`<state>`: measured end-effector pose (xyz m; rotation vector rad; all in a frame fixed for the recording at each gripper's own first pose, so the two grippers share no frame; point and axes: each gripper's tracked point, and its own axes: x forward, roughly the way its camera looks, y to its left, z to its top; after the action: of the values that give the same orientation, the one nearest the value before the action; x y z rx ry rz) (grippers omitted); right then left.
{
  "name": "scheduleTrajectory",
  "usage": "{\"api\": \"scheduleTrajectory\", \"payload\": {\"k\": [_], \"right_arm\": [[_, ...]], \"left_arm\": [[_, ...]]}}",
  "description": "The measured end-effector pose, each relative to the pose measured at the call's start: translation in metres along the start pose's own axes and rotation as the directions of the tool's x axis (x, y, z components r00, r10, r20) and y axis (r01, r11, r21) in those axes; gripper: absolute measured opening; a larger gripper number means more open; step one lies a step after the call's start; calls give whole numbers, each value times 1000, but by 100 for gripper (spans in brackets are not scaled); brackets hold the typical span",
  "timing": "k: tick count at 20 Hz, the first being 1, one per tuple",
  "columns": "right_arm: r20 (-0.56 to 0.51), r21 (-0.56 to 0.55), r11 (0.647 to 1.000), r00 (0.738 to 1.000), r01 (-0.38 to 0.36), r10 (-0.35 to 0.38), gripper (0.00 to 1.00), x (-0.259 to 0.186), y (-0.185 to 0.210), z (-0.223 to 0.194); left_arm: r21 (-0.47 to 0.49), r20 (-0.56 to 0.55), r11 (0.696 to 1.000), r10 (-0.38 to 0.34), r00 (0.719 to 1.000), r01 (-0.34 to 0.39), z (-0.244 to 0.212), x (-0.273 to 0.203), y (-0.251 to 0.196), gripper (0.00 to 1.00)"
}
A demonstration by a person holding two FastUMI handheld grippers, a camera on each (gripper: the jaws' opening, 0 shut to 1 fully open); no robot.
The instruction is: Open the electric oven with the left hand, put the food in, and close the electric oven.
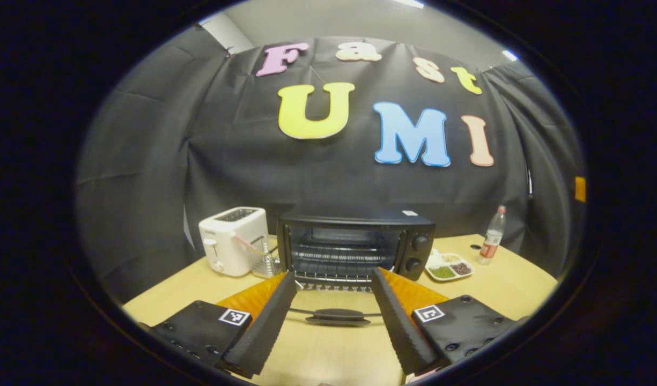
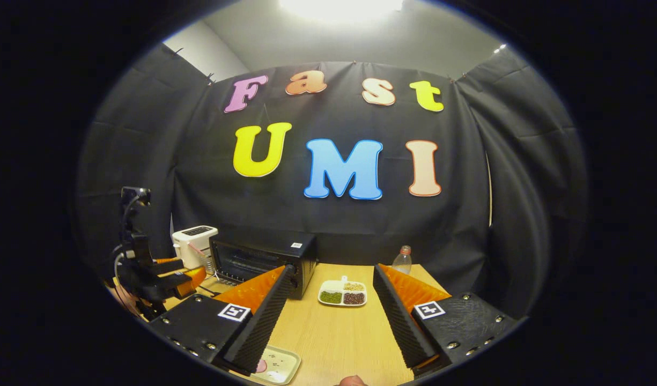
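On the wooden worktop [image 1: 210,284], the oven [image 1: 355,244] stands open ahead of the left gripper [image 1: 333,321], jaws wide and empty; the right gripper [image 2: 328,321], also spread empty, must next grasp the food tray [image 2: 277,365] beneath it.

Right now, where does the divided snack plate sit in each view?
Left gripper view: snack plate right of centre, beside the oven, bottle further right.
Right gripper view: snack plate centre, between this gripper's fingers.
Shared landmark: the oven, just left of it.

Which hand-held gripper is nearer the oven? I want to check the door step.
Left. The left hand-held gripper sits open right before the oven, over its lowered door; the right hand-held gripper is off beside it.
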<state>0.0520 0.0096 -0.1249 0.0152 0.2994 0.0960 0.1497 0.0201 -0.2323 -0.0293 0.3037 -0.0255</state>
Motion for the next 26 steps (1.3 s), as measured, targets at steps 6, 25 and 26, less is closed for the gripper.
{"api": "scheduleTrajectory", "payload": {"k": [6,25,26], "right_arm": [[-129,83,989,983,-124,134,95,12,23,-36],[-674,566,820,526,-81,518,99,-3,80,-212],[-689,574,816,503,-62,522,98,-4,79,-220]], "left_arm": [[9,121,1000,25,992,-26,71,-47,17,91],[6,254,991,129,959,-135,138,-90,66,100],[9,251,991,129,959,-136,135,-90,67,100]]}}
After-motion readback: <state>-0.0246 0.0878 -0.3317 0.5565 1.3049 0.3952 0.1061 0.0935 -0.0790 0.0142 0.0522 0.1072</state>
